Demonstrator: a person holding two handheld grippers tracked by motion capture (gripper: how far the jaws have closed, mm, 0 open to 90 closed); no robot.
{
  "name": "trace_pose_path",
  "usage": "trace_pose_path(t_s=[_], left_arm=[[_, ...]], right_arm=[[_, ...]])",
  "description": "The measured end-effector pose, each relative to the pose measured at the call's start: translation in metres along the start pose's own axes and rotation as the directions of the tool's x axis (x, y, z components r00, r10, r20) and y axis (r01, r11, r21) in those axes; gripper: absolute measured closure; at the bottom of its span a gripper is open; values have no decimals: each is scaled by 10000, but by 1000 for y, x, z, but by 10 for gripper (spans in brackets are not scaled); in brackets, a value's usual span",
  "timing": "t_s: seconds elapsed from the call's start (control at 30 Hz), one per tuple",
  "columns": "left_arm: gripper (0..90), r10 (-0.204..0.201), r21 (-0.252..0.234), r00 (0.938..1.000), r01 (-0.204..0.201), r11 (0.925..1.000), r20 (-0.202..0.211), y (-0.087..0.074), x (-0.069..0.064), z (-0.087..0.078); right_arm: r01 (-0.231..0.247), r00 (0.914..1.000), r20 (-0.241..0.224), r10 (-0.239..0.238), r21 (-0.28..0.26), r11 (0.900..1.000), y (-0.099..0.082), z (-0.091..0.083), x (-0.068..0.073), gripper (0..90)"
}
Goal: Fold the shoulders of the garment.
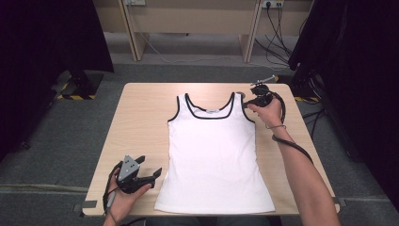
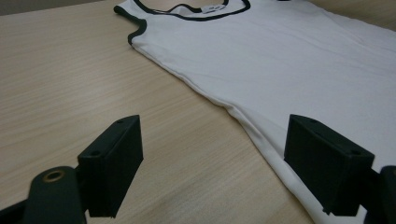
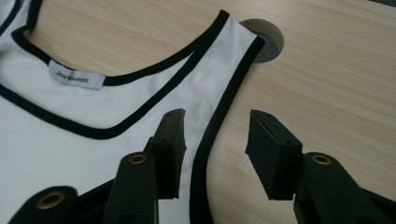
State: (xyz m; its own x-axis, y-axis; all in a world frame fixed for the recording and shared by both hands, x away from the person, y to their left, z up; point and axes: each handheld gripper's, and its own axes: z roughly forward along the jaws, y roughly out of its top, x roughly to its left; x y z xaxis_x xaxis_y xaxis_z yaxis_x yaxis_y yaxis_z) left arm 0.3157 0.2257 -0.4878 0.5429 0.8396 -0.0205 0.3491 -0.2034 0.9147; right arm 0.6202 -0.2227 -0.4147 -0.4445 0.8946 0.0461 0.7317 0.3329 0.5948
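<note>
A white tank top (image 1: 214, 155) with black trim lies flat on the wooden table (image 1: 136, 122), neck at the far side. My right gripper (image 1: 247, 103) is at its right shoulder strap. In the right gripper view the jaws (image 3: 215, 149) straddle the strap's black armhole edge (image 3: 219, 116) with a gap on each side, open. My left gripper (image 1: 150, 165) rests near the table's front left, beside the shirt's lower left side. Its jaws (image 2: 215, 158) stand wide open, one over bare wood, the other over the shirt's side seam (image 2: 252, 126).
A round cable hole (image 3: 268, 44) sits in the table just beyond the strap. A white neck label (image 3: 76, 74) shows inside the collar. Dark curtains hang at both sides, and a pale desk (image 1: 188, 19) with cables (image 1: 275, 42) stands behind.
</note>
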Motion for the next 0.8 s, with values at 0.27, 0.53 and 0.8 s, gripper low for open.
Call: trace_pose_path(t_s=[0.27,0.53,0.8], left_arm=[[187,17,-3,10000,-17,10000,-24,0,0,0],[186,109,75,9999,-108,9999,-51,0,-1,1],[186,200,111,9998,-199,9997,-65,1,-2,1]], right_arm=[[-499,9986,200,497,108,9987,5,22,-4,618],[-714,9970,328,706,249,9971,8,38,-3,625],[-574,9973,486,554,419,9975,7,49,0,624]])
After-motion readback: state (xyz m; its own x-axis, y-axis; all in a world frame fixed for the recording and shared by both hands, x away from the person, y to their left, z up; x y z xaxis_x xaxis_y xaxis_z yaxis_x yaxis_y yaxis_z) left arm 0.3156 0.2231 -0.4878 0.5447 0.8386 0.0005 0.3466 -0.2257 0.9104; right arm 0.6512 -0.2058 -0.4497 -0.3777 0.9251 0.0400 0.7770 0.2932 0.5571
